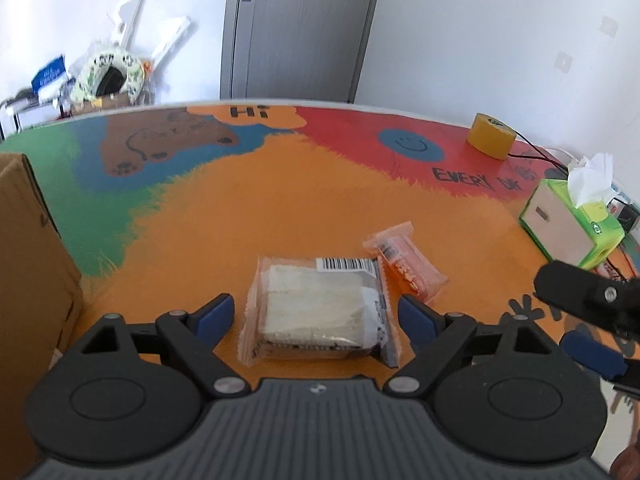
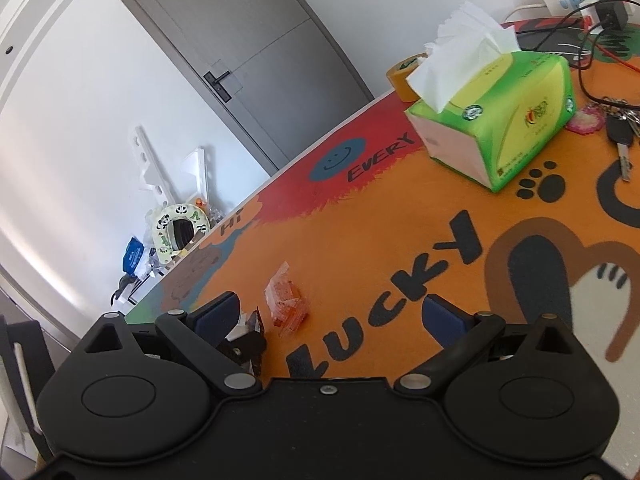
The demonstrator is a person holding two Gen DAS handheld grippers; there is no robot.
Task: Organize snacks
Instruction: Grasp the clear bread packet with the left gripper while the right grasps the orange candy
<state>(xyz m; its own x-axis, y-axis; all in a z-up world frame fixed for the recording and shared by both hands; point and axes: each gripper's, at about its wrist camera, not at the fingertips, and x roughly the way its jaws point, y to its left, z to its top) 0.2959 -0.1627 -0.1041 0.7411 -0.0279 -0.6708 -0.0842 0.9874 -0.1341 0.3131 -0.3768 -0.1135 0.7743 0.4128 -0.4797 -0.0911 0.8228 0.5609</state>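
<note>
A clear packet of pale cake with a barcode label (image 1: 320, 308) lies flat on the colourful table mat (image 1: 248, 208). My left gripper (image 1: 316, 314) is open, its blue-padded fingers on either side of the packet, just above it. A small orange snack packet (image 1: 404, 266) lies touching the cake packet's far right corner; it also shows in the right wrist view (image 2: 286, 304). My right gripper (image 2: 332, 314) is open and empty, tilted, hovering right of the snacks; it shows at the right edge of the left wrist view (image 1: 588, 320).
A cardboard box (image 1: 28, 264) stands at the left table edge. A green tissue box (image 2: 496, 120), a yellow tape roll (image 1: 490, 136), keys (image 2: 618, 128) and cables (image 2: 592, 44) lie at the right. Clutter (image 1: 108, 76) sits behind the table by a grey door.
</note>
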